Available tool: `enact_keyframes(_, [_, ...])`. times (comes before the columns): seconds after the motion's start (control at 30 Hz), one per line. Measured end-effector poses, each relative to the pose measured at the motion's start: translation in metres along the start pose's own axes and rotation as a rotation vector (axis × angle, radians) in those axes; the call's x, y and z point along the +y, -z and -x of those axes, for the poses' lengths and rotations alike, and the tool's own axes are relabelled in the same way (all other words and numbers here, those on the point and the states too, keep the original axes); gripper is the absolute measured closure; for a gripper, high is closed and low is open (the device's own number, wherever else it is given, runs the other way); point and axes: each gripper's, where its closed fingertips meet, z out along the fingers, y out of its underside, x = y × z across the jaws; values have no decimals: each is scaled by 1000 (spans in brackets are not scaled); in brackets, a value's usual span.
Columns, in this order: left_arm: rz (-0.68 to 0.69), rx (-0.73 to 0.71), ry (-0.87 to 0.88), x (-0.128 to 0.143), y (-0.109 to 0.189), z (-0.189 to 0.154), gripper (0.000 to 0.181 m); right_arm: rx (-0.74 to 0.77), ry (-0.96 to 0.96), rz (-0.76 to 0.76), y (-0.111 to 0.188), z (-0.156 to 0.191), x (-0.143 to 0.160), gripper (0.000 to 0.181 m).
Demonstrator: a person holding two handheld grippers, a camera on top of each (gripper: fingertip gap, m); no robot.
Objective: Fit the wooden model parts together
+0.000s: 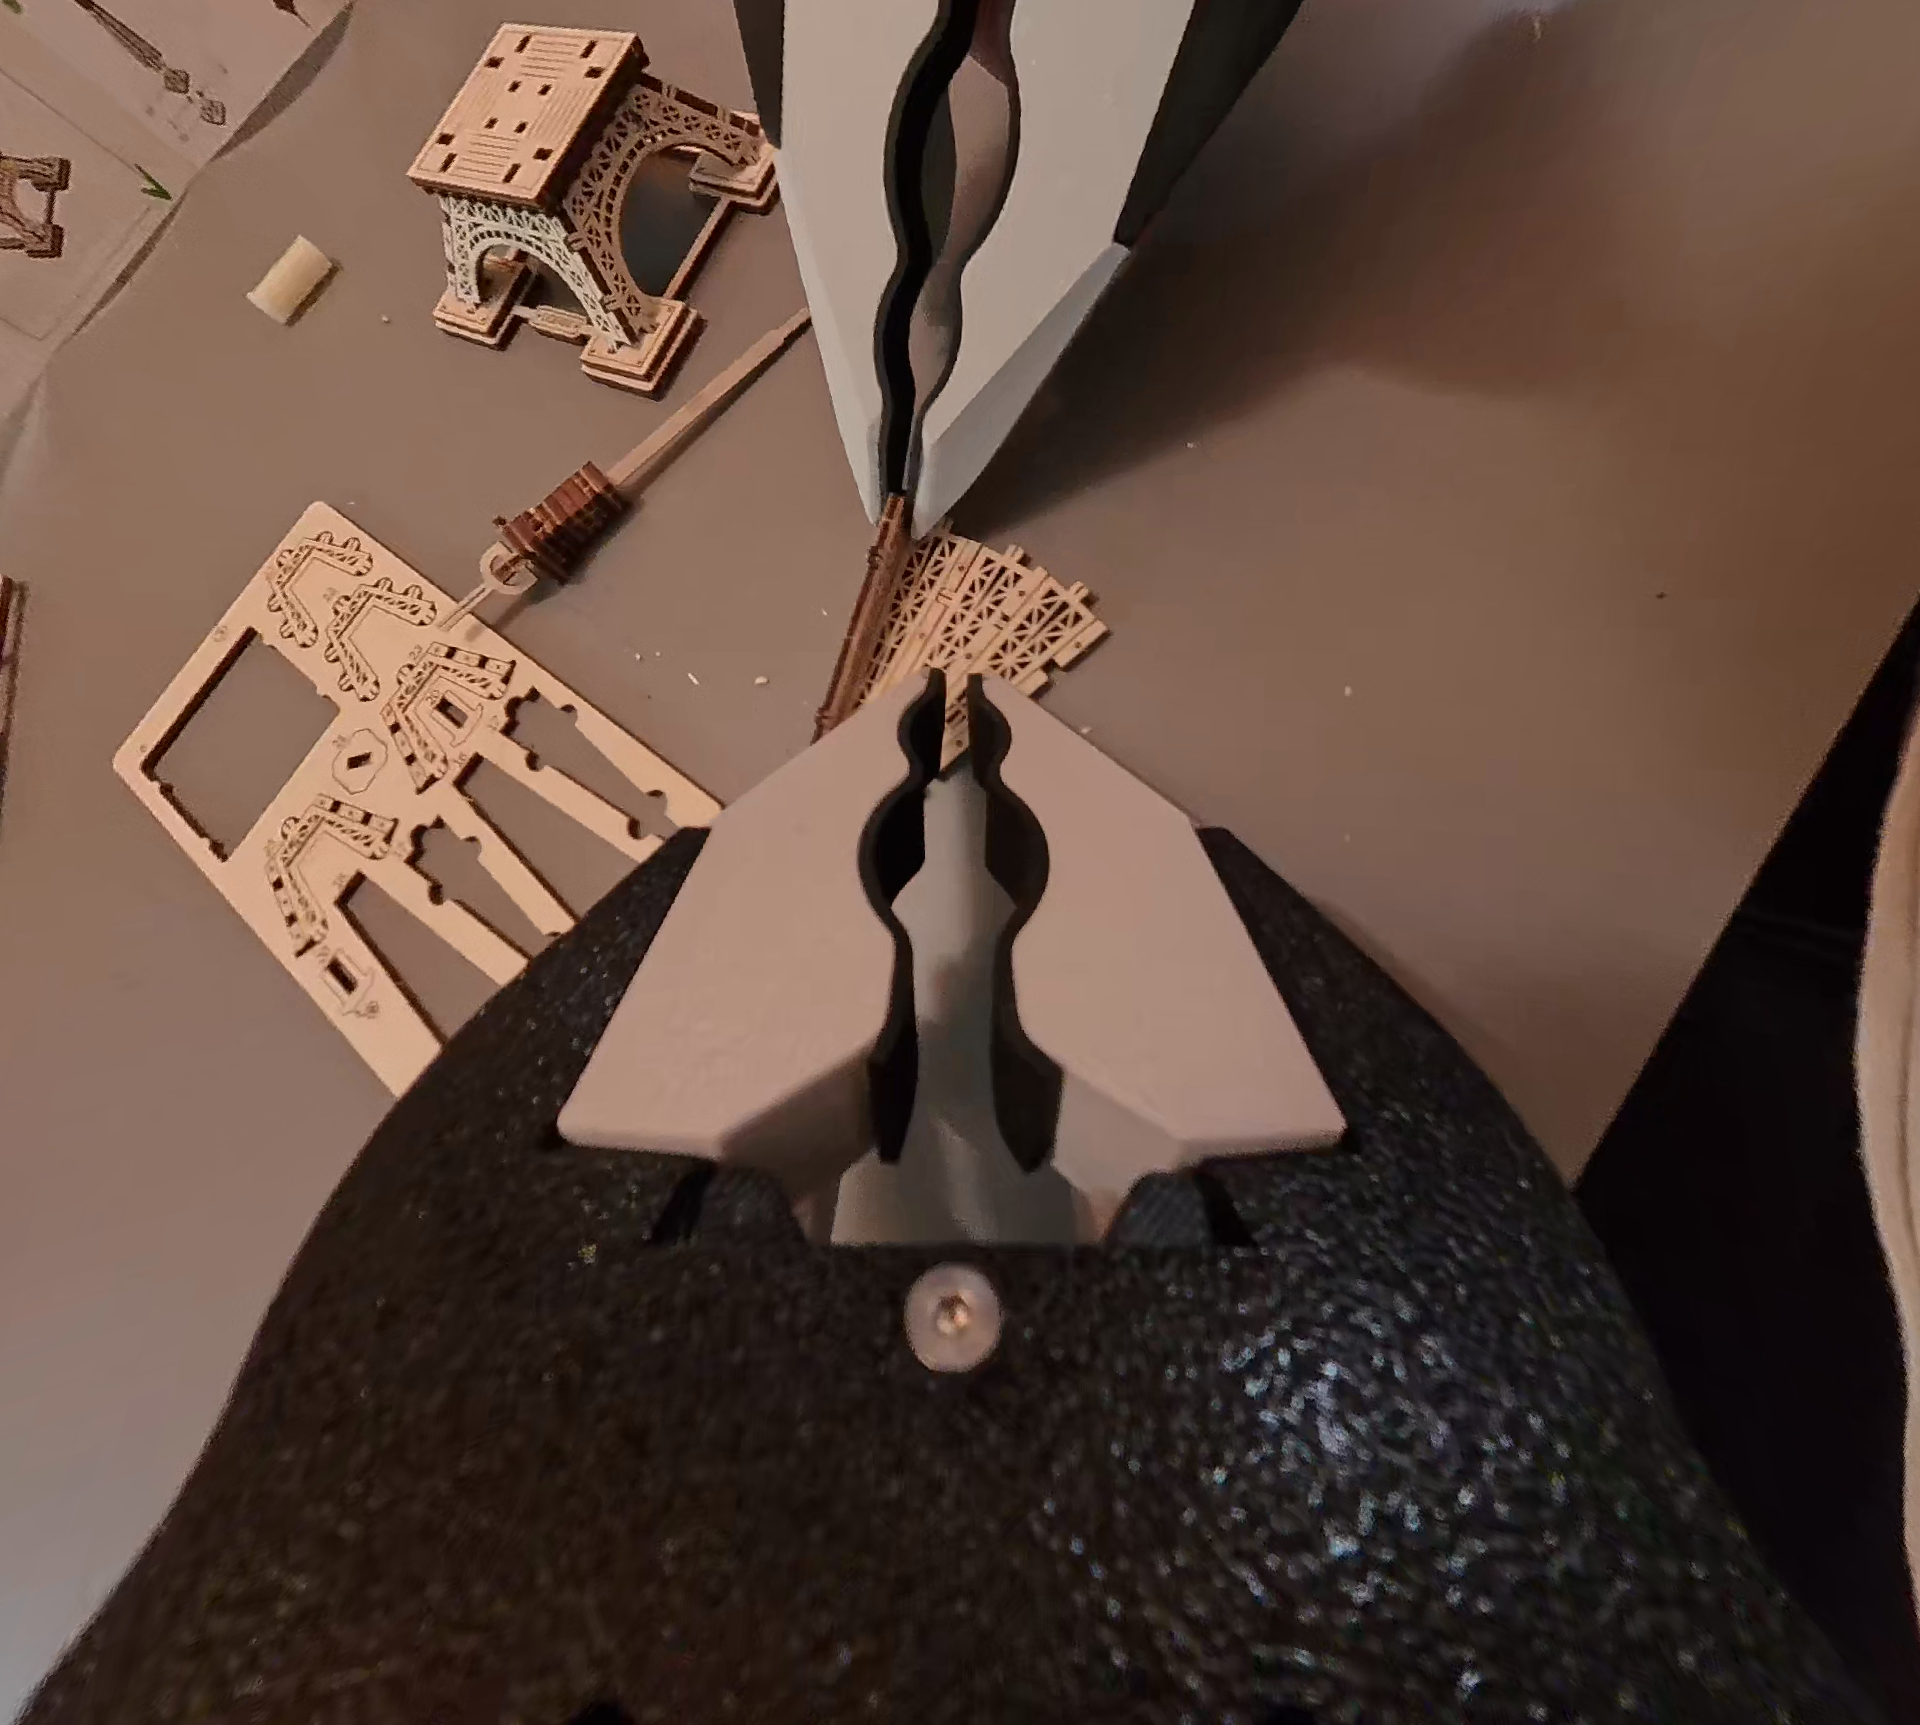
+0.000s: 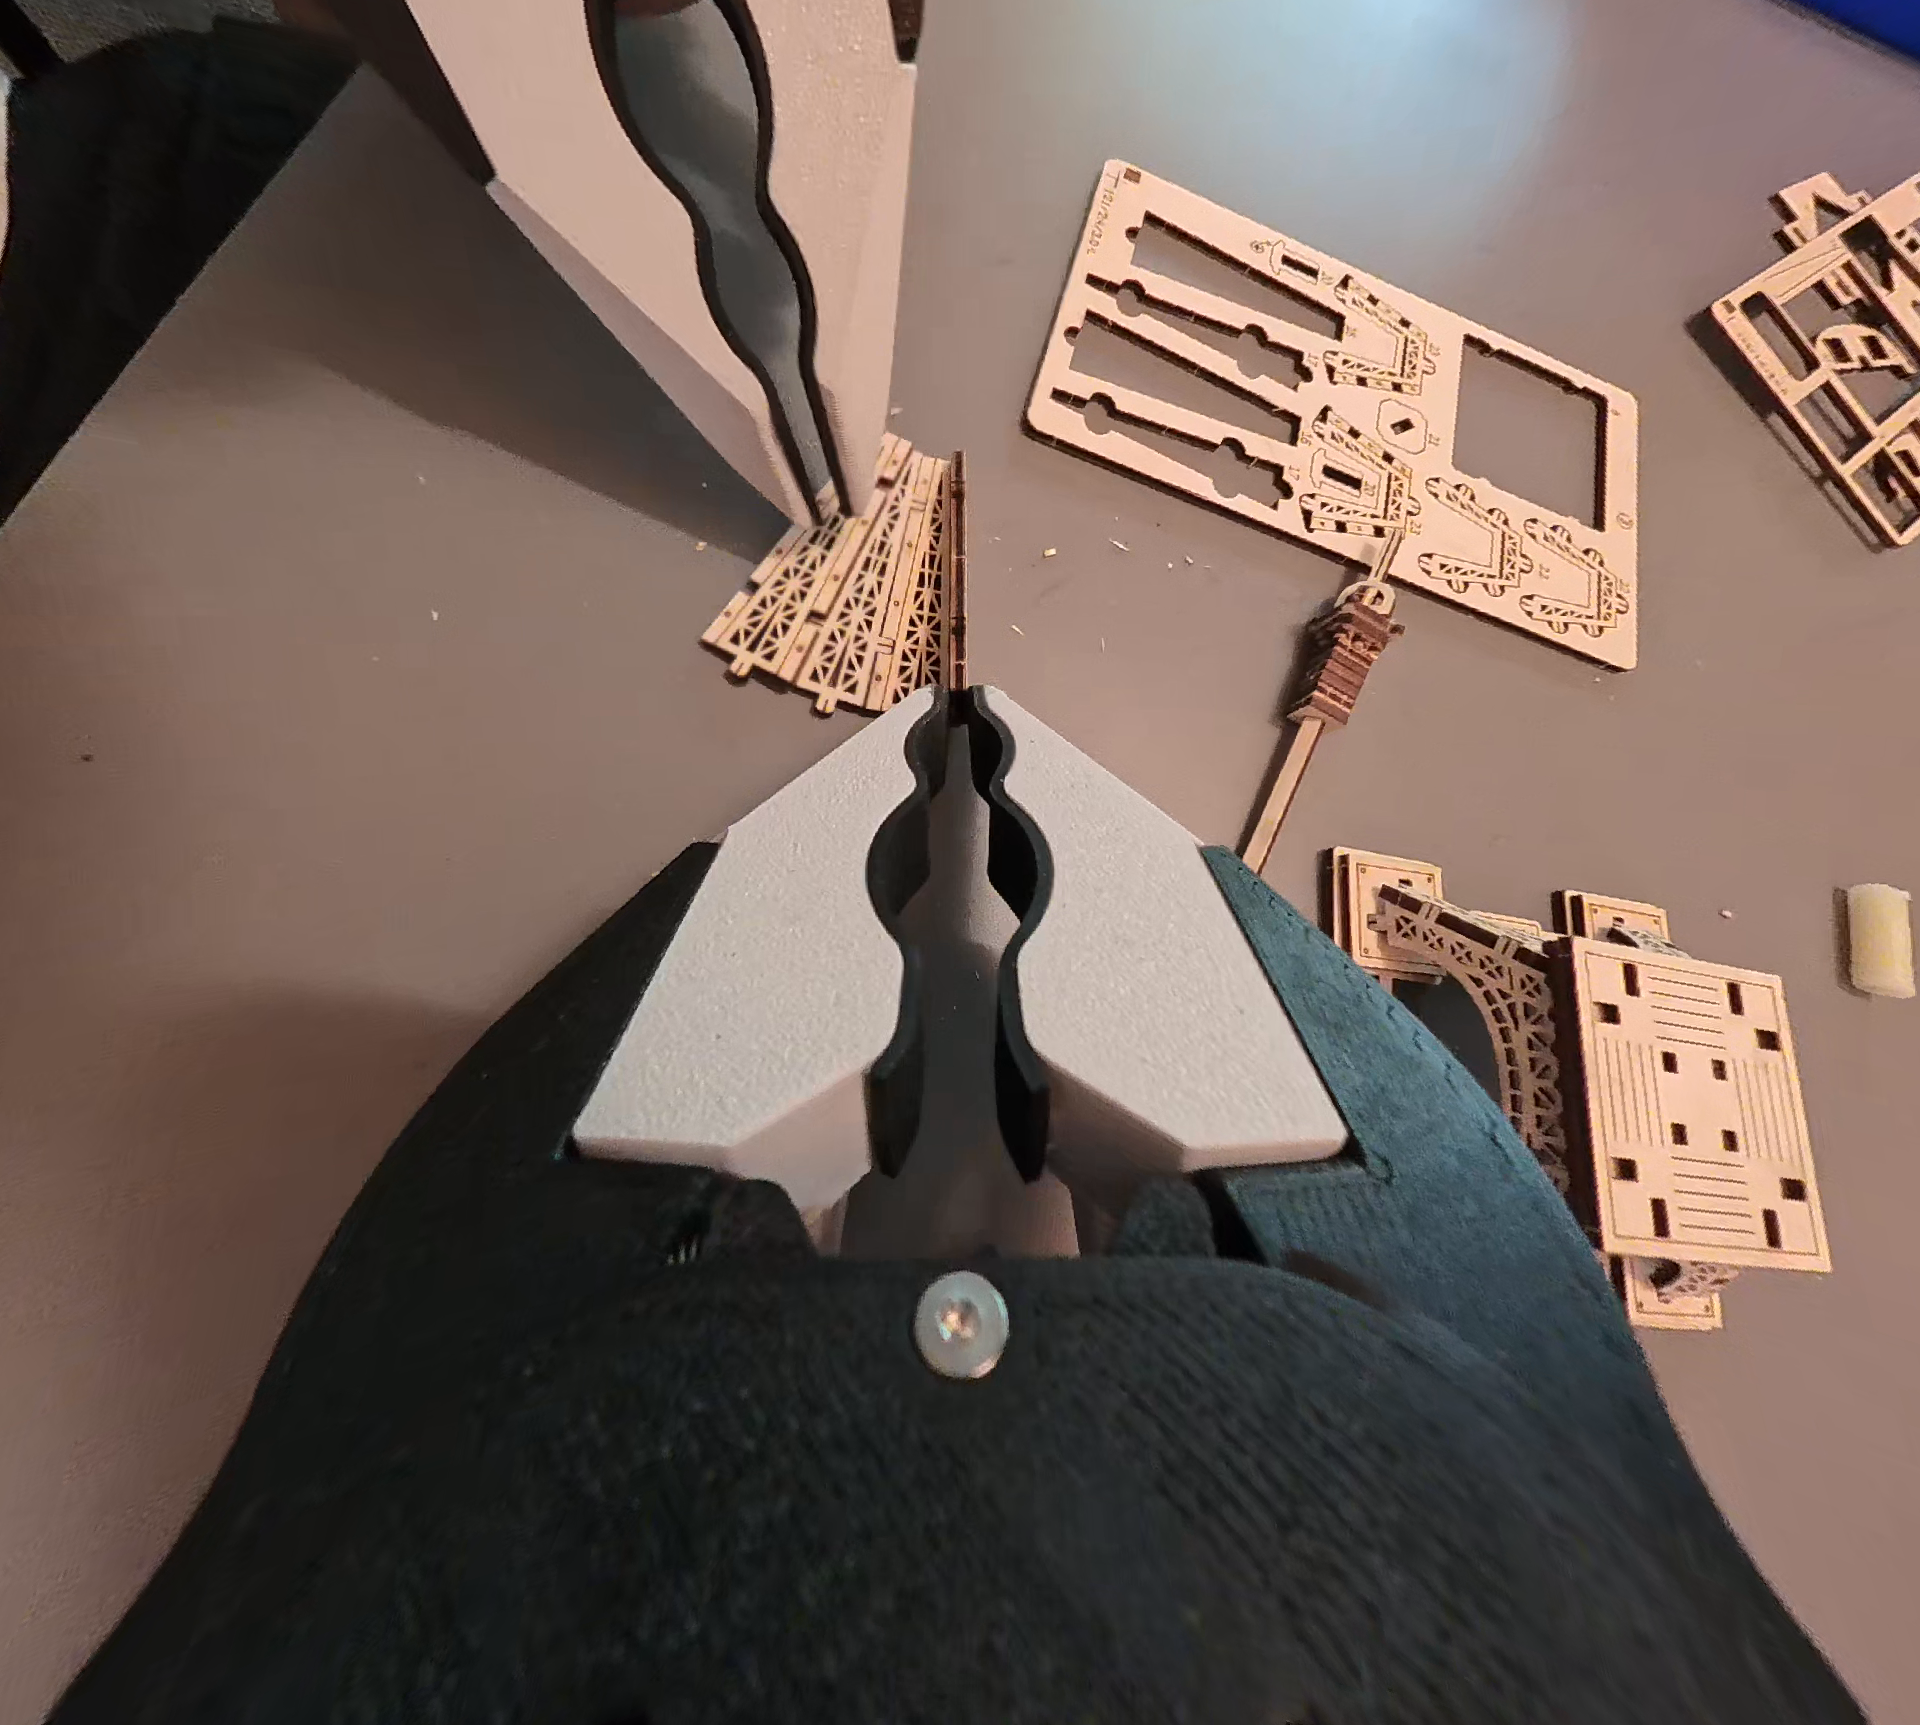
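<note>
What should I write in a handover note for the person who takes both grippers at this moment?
Left gripper: shut on the near end of the flat lattice panels, which lie on the table.
Right gripper: shut on the upright lattice panel, which stands on edge beside the flat ones.
Done: tower base is built. The spire is assembled and lies by the part sheet.
Left: join the upright panel to the flat ones, then probably fit this section, base and spire together.

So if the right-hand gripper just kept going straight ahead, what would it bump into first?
Nothing new: the right gripper is already shut on the upright lattice panel. Beyond that panel, probably the left gripper opposite.
</note>
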Motion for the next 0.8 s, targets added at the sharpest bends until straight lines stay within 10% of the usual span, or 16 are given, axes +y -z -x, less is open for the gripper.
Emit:
enact_keyframes(0.17, [15,-43,-4,3,-1,-5,178,58,-34,-29,0,-5,-4,144])
enact_keyframes(0.8, [25,-86,21,-3,-1,-6,181,93,-96,6,-6,3,-4,180])
